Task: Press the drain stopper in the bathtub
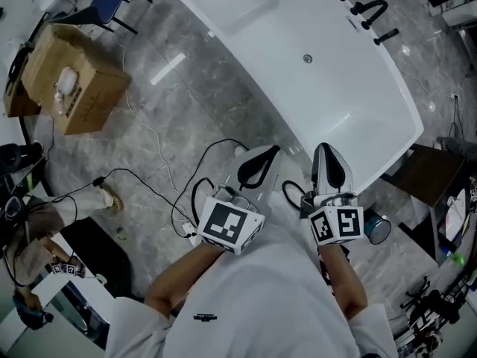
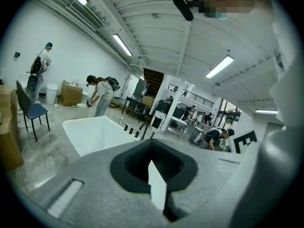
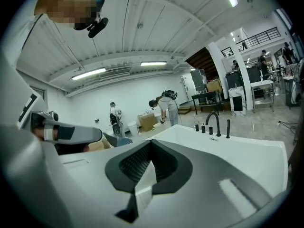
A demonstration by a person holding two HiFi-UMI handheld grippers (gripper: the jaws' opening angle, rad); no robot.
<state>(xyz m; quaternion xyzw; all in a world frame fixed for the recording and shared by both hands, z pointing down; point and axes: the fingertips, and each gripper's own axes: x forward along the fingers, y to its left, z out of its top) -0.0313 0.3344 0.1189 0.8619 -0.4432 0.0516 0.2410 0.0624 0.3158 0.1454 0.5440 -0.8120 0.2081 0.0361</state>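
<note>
Drain stopper (image 1: 307,58): on the bathtub (image 1: 350,118) floor, toward the far end, untouched. Left gripper (image 1: 257,166), right gripper (image 1: 331,168): fingers pressed together, empty, at the near end, well apart from it. Reach and press outstanding.

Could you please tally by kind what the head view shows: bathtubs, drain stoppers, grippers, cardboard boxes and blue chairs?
bathtub: 1
drain stopper: 1
grippers: 2, the left gripper and the right gripper
cardboard box: 1
blue chair: 1
Total: 6
</note>
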